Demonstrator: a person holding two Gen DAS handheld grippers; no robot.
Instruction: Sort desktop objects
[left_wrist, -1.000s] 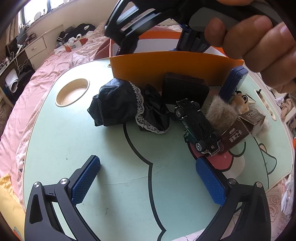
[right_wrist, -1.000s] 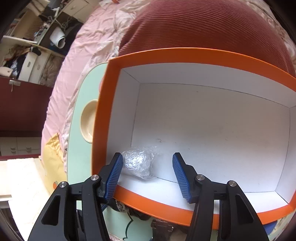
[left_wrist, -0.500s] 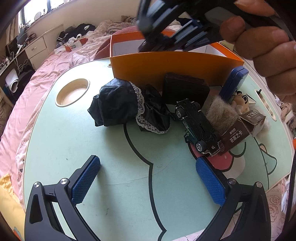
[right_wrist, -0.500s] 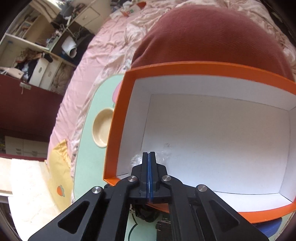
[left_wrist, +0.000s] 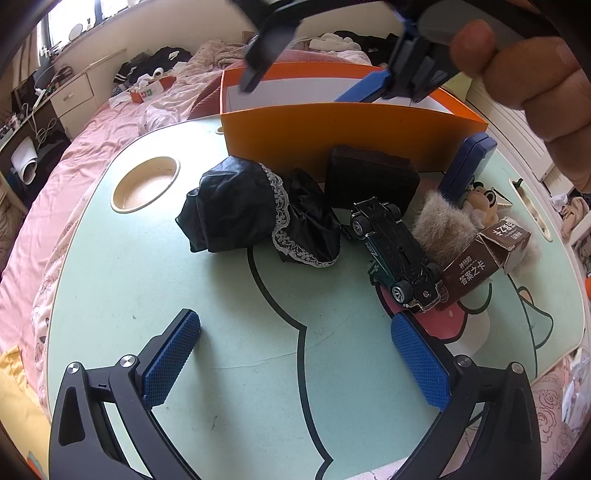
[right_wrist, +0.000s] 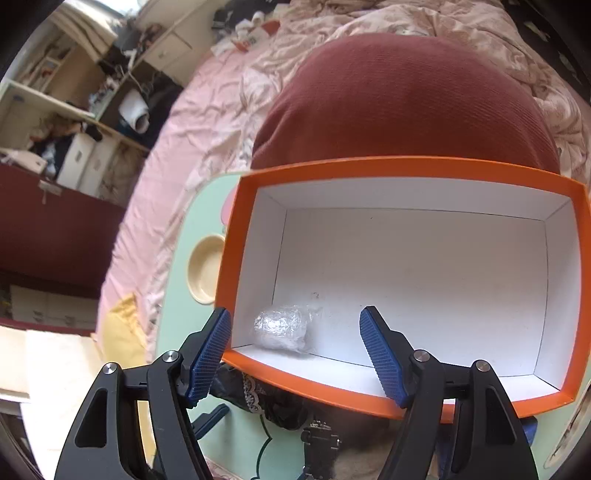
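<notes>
Hovering above the orange box (right_wrist: 406, 166), the right gripper (right_wrist: 295, 354) has its 2 blue-padded fingers spread wide with nothing between them. Below them, in the near-left corner of the box's white interior, lies a crumpled clear plastic wad (right_wrist: 282, 326), touching the floor of the box and close to the near wall; what it wraps cannot be made out. From this view the box's near wall hides most of the desk behind it, so only a strip of black lace cloth (right_wrist: 266, 400) and a dark toy part show under the rim.

The left gripper (left_wrist: 295, 365) sits low over the mint-green table (left_wrist: 110, 295), its 2 fingers wide apart and holding nothing. Ahead of it the unsorted things crowd against the front wall of the box: the black lace cloth, a dark brown block (left_wrist: 373, 177) leaning on the box, a dark green toy car (left_wrist: 395, 251), a tuft of grey fur (left_wrist: 439, 229), a brown card box (left_wrist: 480, 262) with printed characters, and a blue case (left_wrist: 467, 162) standing on edge. A small cartoon figure (left_wrist: 484, 203) is half hidden behind the fur. At the top, the right gripper and the hand (left_wrist: 535, 92) holding it are blurred and cut off by the frame.
</notes>
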